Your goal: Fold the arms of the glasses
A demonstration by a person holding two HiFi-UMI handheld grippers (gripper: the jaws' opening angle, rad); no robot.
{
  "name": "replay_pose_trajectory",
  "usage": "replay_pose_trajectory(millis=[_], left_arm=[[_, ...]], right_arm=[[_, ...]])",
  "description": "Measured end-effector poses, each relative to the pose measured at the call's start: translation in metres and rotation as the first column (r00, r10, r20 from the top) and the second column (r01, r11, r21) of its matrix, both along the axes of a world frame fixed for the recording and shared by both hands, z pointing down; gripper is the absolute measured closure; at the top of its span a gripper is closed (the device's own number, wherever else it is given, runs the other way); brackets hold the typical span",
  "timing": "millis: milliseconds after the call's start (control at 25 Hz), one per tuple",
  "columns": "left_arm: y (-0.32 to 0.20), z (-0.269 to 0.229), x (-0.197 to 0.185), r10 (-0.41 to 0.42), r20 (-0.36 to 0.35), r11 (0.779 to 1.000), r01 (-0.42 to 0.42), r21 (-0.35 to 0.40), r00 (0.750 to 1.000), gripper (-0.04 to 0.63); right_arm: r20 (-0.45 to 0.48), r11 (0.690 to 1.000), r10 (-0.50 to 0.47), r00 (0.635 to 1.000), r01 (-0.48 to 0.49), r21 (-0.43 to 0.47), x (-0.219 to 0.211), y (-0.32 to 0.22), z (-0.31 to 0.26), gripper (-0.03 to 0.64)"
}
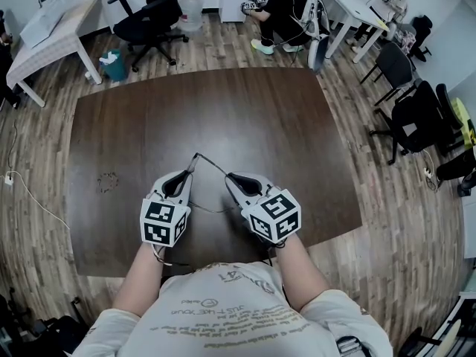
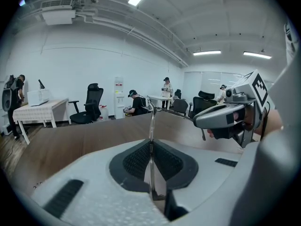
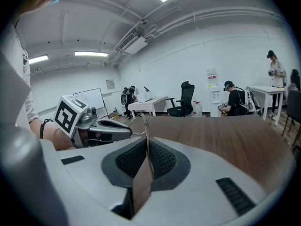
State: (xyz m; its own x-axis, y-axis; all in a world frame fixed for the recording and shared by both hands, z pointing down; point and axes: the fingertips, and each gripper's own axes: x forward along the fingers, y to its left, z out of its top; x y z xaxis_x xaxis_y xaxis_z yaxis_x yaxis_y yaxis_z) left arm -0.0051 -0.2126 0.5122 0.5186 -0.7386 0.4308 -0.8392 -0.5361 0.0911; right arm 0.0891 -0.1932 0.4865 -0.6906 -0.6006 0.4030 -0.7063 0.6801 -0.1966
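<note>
Thin wire-framed glasses [image 1: 196,157] hang in the air above the dark brown table [image 1: 282,125], stretched between my two grippers. My left gripper [image 1: 186,177] is shut on one thin wire part of the glasses [image 2: 151,121], which rises straight out of its pads [image 2: 136,159]. My right gripper [image 1: 230,177] is shut on the other side; in the right gripper view a wire loop of the glasses [image 3: 140,125] stands just above its pads. The two grippers sit close together, tips turned toward each other. Each shows in the other's view: the right gripper [image 2: 200,121] and the left gripper [image 3: 128,133].
A faint round mark [image 1: 108,181] lies on the table at the left. Beyond the far edge stand black office chairs [image 1: 152,17], a white table [image 1: 52,39], a teal bin [image 1: 114,64] and a water jug [image 1: 190,10]. A person [image 1: 282,10] crouches at the back.
</note>
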Motion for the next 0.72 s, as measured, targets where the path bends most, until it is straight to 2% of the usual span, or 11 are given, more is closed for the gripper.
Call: replay_pose_trajectory(millis=[720], left_arm=[[0.004, -0.008, 0.007, 0.008, 0.001, 0.999, -0.008, 0.033, 1.000, 0.561]], right_arm=[[0.019, 0.989, -0.099, 0.995, 0.100, -0.105, -0.010, 0.011, 0.016, 0.591]])
